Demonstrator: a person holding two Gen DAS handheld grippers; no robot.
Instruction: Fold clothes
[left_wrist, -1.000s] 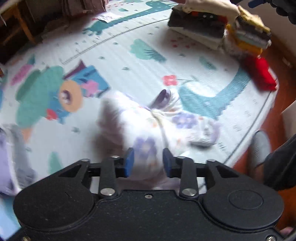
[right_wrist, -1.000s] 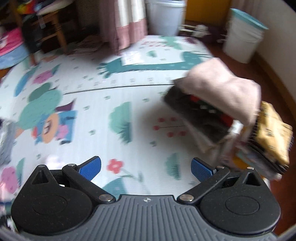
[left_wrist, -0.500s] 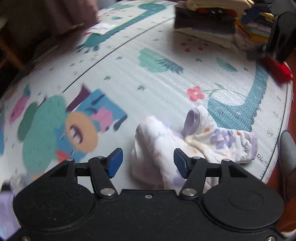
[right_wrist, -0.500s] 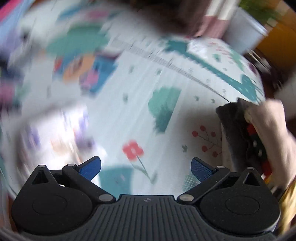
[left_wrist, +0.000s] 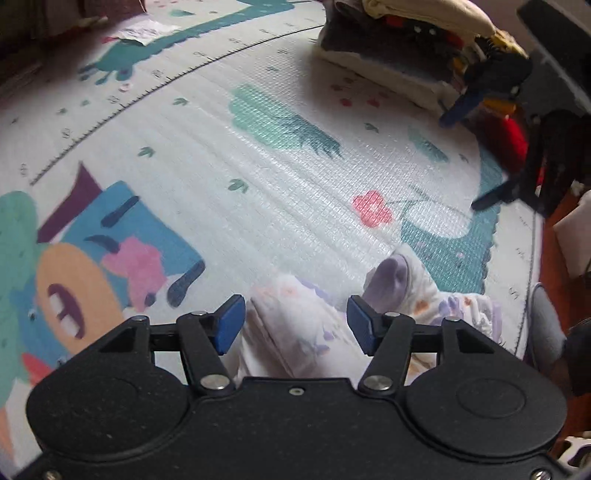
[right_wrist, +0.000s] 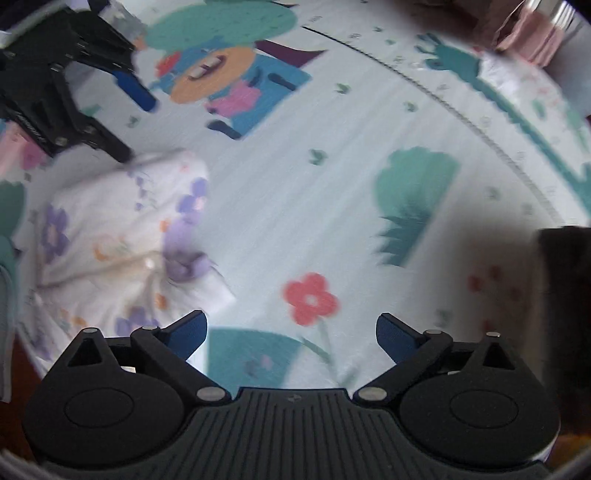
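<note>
left gripper (left_wrist: 295, 325) released floral garment (left_wrist: 295, 332), right gripper (right_wrist: 291, 338) lowered, slightly narrowed

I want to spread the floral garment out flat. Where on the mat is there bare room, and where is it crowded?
The middle of the play mat is bare, from the floral garment out to the printed green bush and red flower. It is crowded at the far right corner, where the stack of folded clothes sits.

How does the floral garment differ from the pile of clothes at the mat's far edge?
The floral garment lies crumpled and unfolded; the pile is folded and stacked. The garment is one white piece with purple flowers; the pile mixes cream, dark grey and yellow layers. The garment sits between the left gripper's open jaws; the pile lies untouched. Both rest on the play mat.
</note>
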